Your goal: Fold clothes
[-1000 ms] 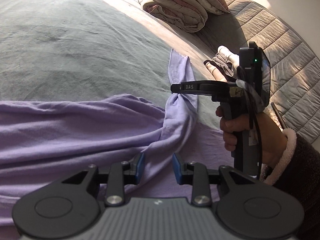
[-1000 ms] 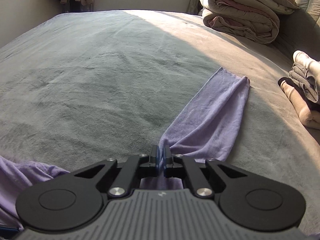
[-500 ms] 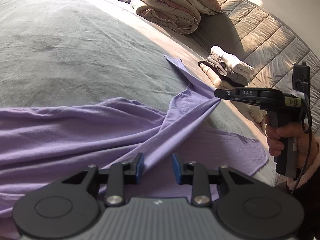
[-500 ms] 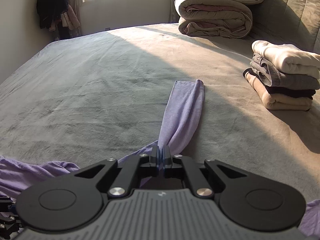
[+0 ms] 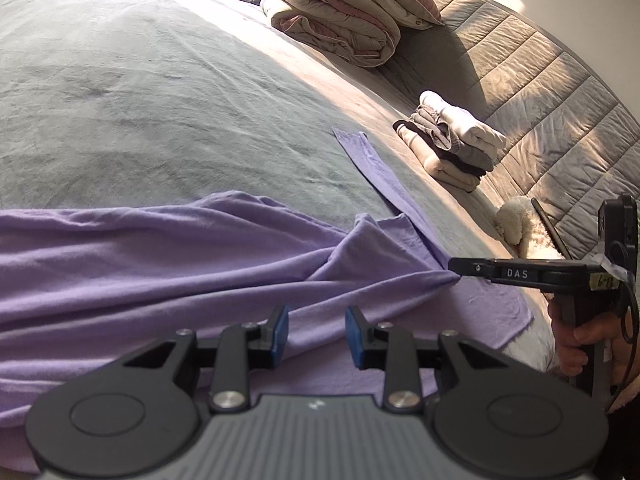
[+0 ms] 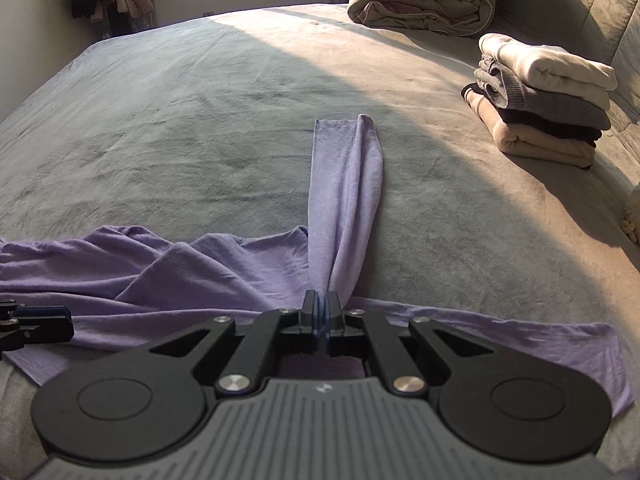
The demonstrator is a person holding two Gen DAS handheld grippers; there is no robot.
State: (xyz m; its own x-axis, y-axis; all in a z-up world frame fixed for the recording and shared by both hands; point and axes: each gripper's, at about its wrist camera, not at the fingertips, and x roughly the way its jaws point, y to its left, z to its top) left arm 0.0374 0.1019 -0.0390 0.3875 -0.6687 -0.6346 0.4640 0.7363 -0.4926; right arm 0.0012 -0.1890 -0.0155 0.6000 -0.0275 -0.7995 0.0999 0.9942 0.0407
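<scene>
While the right claw (image 6: 322, 312), pinched shut on the lavender shirt (image 5: 168, 264), tensions its sleeve (image 6: 344, 184) ahead for straightening, the left claw (image 5: 316, 334) hovers partly open over the shirt, gripping nothing.

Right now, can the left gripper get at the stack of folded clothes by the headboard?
Probably not without moving. The left gripper hovers open over the purple shirt, and the stack of folded clothes lies well beyond it across the bed. Nothing blocks the way except the shirt's stretched sleeve.

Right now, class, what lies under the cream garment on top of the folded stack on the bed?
Under the cream garment lie a grey knit, a dark layer and a beige piece, resting on the bed cover. What each garment is stays hidden in the folds.
</scene>
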